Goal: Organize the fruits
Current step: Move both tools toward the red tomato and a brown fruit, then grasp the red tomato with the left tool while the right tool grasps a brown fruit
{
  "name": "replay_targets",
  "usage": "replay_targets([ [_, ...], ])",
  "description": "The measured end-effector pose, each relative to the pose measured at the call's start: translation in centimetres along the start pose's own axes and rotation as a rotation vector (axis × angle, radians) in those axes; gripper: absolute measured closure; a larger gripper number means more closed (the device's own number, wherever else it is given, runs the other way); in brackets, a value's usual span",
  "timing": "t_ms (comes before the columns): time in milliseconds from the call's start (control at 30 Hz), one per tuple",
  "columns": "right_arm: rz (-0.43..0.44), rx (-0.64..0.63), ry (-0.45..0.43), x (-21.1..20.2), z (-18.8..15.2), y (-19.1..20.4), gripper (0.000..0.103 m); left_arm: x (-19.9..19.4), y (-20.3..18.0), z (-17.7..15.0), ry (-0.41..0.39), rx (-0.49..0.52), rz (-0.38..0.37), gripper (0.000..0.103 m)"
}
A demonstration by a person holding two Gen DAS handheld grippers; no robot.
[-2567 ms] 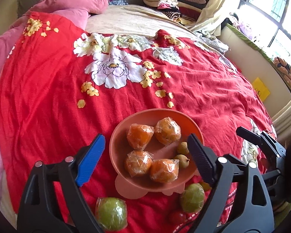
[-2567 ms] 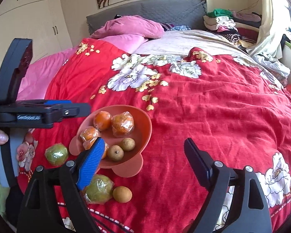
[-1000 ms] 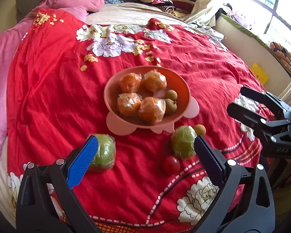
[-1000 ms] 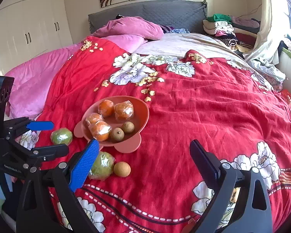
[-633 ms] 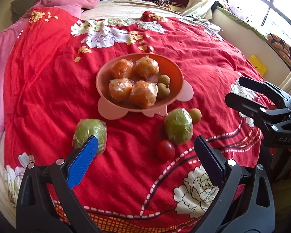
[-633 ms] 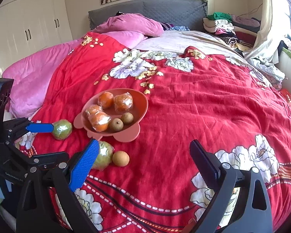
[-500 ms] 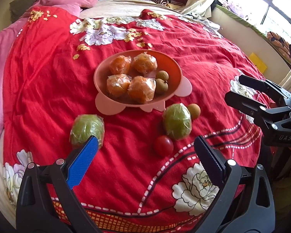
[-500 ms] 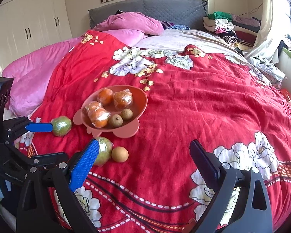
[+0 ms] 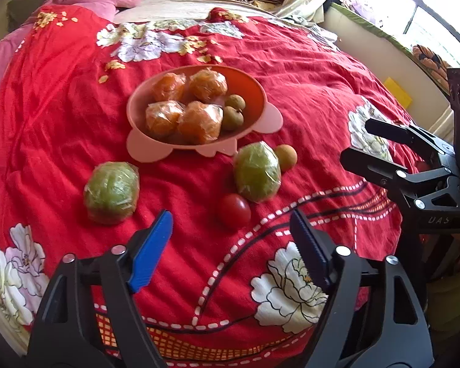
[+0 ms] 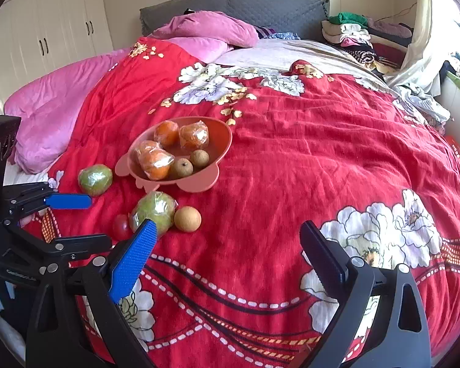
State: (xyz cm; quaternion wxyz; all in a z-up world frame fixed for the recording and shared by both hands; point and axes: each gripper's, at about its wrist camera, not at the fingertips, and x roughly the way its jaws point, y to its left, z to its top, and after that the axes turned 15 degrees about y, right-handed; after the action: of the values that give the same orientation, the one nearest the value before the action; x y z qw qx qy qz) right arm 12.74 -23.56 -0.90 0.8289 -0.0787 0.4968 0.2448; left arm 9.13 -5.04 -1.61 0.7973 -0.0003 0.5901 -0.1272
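- Left gripper (image 9: 231, 236): jaws have just been closing, and stand visibly narrower than half a second ago; nothing is between them, only bare quilt (image 9: 306, 70).
- Right gripper (image 10: 227, 245): jaws spread wide and empty, over the quilt's open right part (same spread as in the earlier frames).
- Bowl (image 9: 262, 101): rests on the red quilt, holding four wrapped oranges (image 9: 199, 121) and two longans (image 9: 232, 117); contents unchanged since the earliest frame.
- Loose fruit, all on the quilt in front of the bowl: one wrapped green fruit (image 9: 112, 191) to the left, well apart from the rest; a second green fruit (image 9: 257, 171) to the right, with a third longan (image 9: 286, 157) touching or just beside it and a tomato (image 9: 234, 210) just in front of it.
- Change since the earliest frame: the left view then sat close over the bowl with the loose fruit at its lower edge; the bowl now lies farther up the picture and all four loose pieces show in full.
- The tomato lies just ahead of the left gripper's tips, nearer the right-hand one, untouched.
- No fruit has shifted on the quilt across the frames.
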Motion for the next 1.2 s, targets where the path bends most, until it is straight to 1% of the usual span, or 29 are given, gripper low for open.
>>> replay_targets([
  [33, 0.0, -0.001, 0.002, 0.0, -0.1, 0.0, 0.009, 0.1, -0.1, -0.1, 0.006, 0.001, -0.002, 0.038],
  [233, 0.005, -0.005, 0.01, 0.0, -0.6, -0.1, 0.009, 1.0, -0.3, -0.3, 0.025, 0.007, -0.01, 0.045],
  [300, 0.006, -0.003, 0.013, 0.0, -0.7, -0.2, 0.009, 1.3, -0.3, -0.4, 0.032, 0.006, -0.009, 0.046],
  [433, 0.013, 0.004, 0.02, 0.2, -0.9, -0.5, 0.009, 1.8, -0.3, -0.3, 0.042, 0.009, -0.01, 0.052],
  [633, 0.018, -0.002, 0.032, 0.6, -1.1, -0.8, 0.01, 2.8, -0.3, 0.1, 0.049, 0.004, -0.003, 0.053],
  [800, 0.013, -0.039, 0.042, 1.2, -0.9, -0.4, 0.011, 3.1, -0.2, 0.6, 0.041, 0.007, 0.006, 0.062],
  [833, 0.008, -0.051, 0.049, 1.5, -0.8, -0.3, 0.014, 3.2, -0.2, 0.8, 0.04, 0.007, 0.008, 0.065],
  [900, 0.005, -0.075, 0.059, 2.0, -0.6, -0.1, 0.019, 3.2, -0.2, 1.0, 0.038, 0.014, 0.011, 0.069],
  [967, -0.007, -0.101, 0.072, 2.7, -0.3, 0.2, 0.024, 3.4, -0.2, 1.2, 0.04, 0.02, 0.01, 0.075],
  [1033, -0.007, -0.121, 0.089, 3.3, -0.1, 0.5, 0.034, 3.4, 0.0, 1.2, 0.043, 0.021, 0.006, 0.079],
  [1067, -0.004, -0.134, 0.098, 3.7, 0.1, 0.6, 0.036, 3.4, 0.1, 1.2, 0.043, 0.02, 0.002, 0.081],
  [1133, 0.002, -0.157, 0.102, 4.1, 0.4, 1.0, 0.042, 3.3, 0.3, 1.2, 0.045, 0.021, -0.01, 0.082],
  [1200, 0.007, -0.178, 0.105, 4.4, 0.7, 1.3, 0.046, 3.3, 0.4, 1.2, 0.045, 0.023, -0.016, 0.083],
])
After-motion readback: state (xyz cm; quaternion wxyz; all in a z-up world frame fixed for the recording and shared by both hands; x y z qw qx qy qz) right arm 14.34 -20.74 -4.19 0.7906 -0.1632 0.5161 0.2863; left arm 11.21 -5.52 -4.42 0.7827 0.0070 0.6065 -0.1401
